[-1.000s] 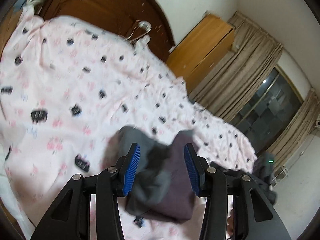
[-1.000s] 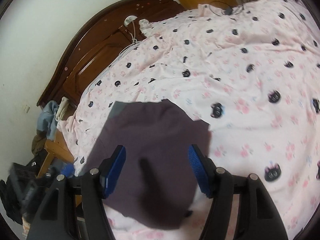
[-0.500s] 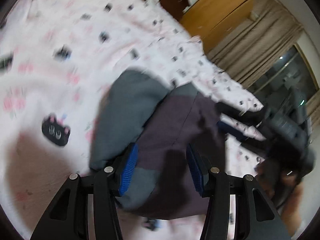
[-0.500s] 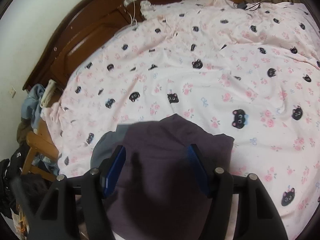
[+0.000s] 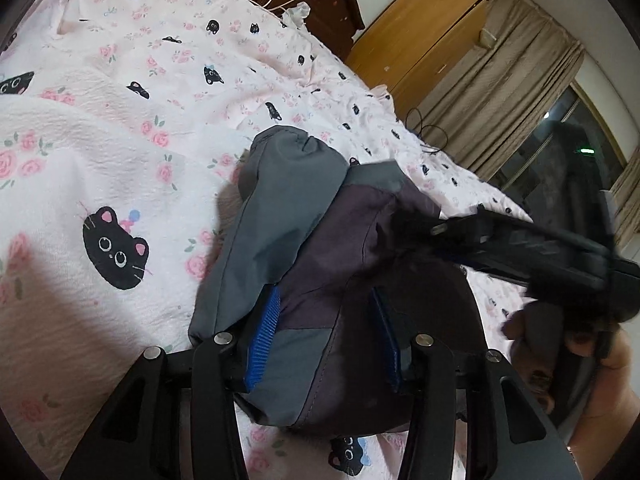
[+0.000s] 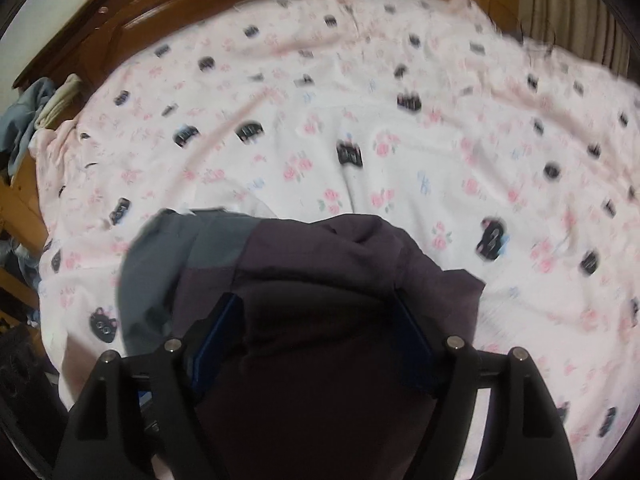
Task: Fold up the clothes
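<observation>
A dark purple and grey garment (image 5: 304,240) lies bunched on the pink cat-print bedsheet (image 5: 120,152). My left gripper (image 5: 324,328) is open, its blue pads (image 5: 262,336) wide apart with the garment's near edge lying between them. The right gripper (image 5: 416,226) comes in from the right of the left wrist view, held by a hand (image 5: 600,364), its tips on the purple cloth. In the right wrist view the right gripper (image 6: 316,320) is open, and the garment (image 6: 328,248) fills the gap between its fingers (image 6: 216,332).
A dark wooden headboard (image 6: 132,28) runs along the far side of the bed, with a white cable on it. A wooden cabinet (image 5: 420,36) and beige curtains (image 5: 512,92) stand behind. Clothes pile (image 6: 28,120) sits left of the bed.
Both grippers have come down close to the bed. The garment, flatter a second ago, now lies bunched between them, and the right gripper has come into the left wrist view.
</observation>
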A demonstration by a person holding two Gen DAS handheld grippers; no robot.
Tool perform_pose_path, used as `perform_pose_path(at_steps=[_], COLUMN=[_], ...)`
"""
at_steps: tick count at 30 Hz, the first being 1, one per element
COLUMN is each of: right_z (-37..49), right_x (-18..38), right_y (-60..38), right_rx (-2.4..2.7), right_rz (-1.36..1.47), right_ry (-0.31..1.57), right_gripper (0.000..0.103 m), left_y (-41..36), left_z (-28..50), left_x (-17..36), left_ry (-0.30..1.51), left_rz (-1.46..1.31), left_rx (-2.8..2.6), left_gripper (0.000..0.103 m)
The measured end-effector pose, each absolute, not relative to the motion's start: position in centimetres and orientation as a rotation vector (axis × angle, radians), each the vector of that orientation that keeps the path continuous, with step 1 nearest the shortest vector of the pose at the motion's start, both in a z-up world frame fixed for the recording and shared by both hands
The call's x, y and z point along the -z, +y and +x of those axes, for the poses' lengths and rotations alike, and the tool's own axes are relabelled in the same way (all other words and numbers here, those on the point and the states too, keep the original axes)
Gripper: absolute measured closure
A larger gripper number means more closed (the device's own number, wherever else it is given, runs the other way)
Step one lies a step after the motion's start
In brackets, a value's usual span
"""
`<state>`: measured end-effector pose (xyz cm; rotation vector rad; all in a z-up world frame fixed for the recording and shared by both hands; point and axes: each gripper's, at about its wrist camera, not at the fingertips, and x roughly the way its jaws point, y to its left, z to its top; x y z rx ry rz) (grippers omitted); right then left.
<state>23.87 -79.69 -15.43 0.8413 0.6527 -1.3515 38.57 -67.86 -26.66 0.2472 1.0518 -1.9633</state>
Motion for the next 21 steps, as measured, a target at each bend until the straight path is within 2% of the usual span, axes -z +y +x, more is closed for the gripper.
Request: perform_pose_path(at_steps=[4,12,14,17,21], right_z=[23.2,22.9,23.1,23.4,23.7], right_x=[12.3,9.9,9.6,9.2,8.5], right_y=[-76.2,-68.5,-66.8,-64.5,-62.4], right_rx=[1.375,1.475,1.481,1.490,1.493], right_rz=[0.764,0.647,0.639,0.626,0.626], right_ry=[0.530,0.533,0.538,0.533,0.512], right_gripper=[0.026,0.025,0.023,0.020,0.020], left_y=[-67.8,-67.6,-66.6,-64.8,-63.1], left_z=[38.7,38.7,39.2,40.1,40.1], left_x=[26.4,24.7,23.3,20.8,18.0], left_ry=[1.055,1.043,1.012,0.970,0.872], left_rz=[0.229,0.239,0.211,0.150,0.165], left_rx=[1.982,2.013,1.984,1.963,1.958], left_gripper=[0.061,0.044,0.031,0.018,0.012])
